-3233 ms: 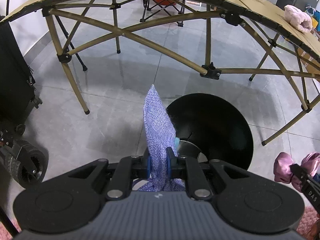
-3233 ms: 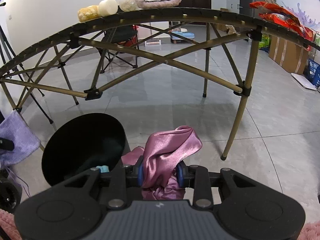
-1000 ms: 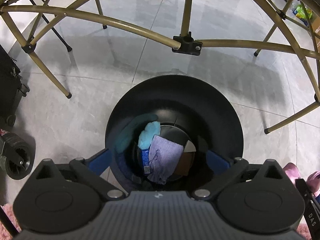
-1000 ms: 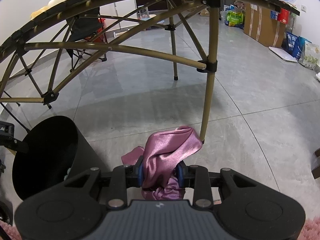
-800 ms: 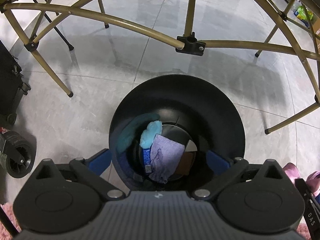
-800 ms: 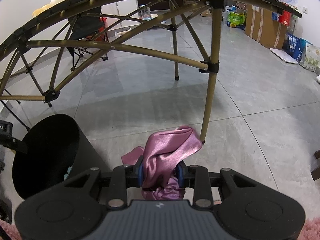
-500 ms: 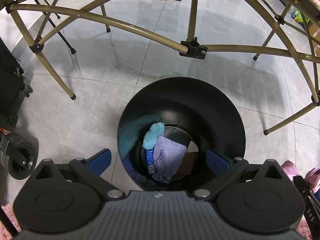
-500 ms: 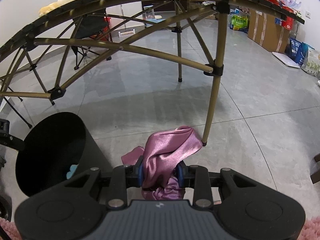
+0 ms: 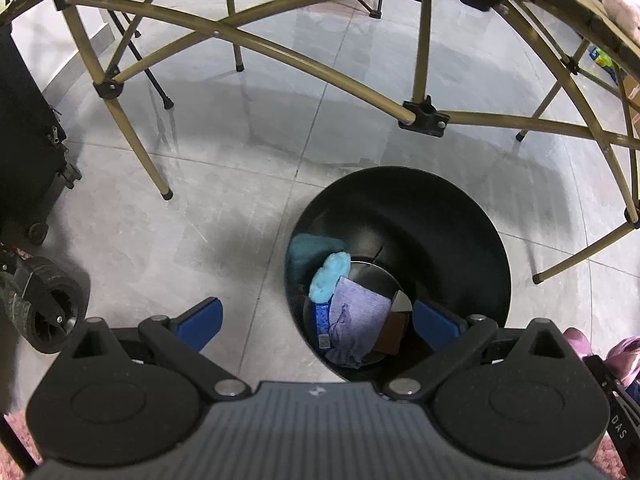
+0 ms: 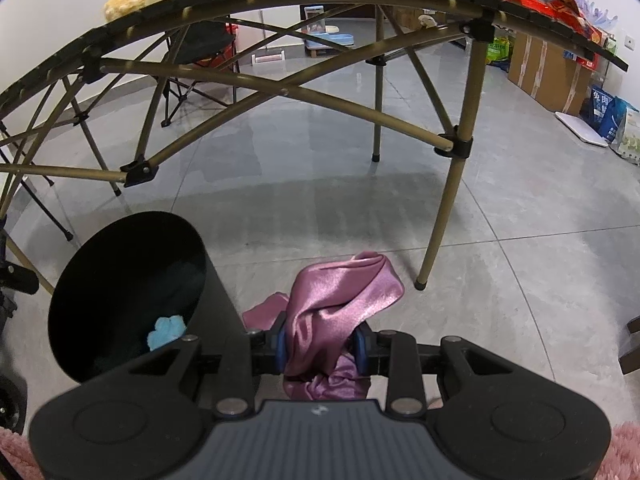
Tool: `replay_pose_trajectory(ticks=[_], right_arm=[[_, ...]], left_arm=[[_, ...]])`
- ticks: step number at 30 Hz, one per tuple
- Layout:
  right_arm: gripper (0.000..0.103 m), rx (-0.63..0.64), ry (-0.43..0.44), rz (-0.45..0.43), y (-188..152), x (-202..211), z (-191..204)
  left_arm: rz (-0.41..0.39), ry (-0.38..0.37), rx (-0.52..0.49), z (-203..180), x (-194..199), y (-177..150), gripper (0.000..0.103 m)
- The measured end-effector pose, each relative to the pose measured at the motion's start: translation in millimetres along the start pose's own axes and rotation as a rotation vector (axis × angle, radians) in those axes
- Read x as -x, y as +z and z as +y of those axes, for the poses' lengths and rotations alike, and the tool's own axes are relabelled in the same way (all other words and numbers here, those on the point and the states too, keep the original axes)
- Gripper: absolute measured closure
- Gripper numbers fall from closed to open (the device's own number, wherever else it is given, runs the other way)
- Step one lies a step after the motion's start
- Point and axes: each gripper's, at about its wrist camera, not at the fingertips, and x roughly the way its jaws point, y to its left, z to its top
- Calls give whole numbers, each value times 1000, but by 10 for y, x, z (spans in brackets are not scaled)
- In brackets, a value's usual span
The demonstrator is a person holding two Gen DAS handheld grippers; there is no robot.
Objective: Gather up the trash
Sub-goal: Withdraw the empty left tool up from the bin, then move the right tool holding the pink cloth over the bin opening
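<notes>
My left gripper hangs jaws apart over the bin; right gripper clamped on pink cloth, which next needs carrying left over that bin.

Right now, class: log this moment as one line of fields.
left gripper: open, above bin | purple cloth: in bin | right gripper: shut on pink cloth, beside bin | next: likely bin pink cloth
</notes>
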Motion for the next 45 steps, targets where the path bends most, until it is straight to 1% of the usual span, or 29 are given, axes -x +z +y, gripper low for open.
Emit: replay_pose_trajectory(ticks=[9,15,19,27,30,32,35,45], right_arm=[[73,39,22,-19,44,88,251],[73,50,61,-27,105,128,461],[73,81,80,-39,118,158,623],[73,63,134,-38,276,183,830],[73,71,176,-6,321,146,951],[73,81,186,-6,344,132,1032],[73,94,212,24,363,82,1151],[73,152,255,74,380,-42,1540]], left_arm=[[-33,-21,28,230,147,-35,0],[-37,-13,43,390,172,-62,0],[-61,-24,49,509,264,-97,0],[-68,1,95,793,279,-96,0],[-67,3,102,865,276,-101,0],[-70,3,111,910,278,-98,0],[-66,4,116,955,268,-94,0],[-56,16,144,1129,229,-97,0]])
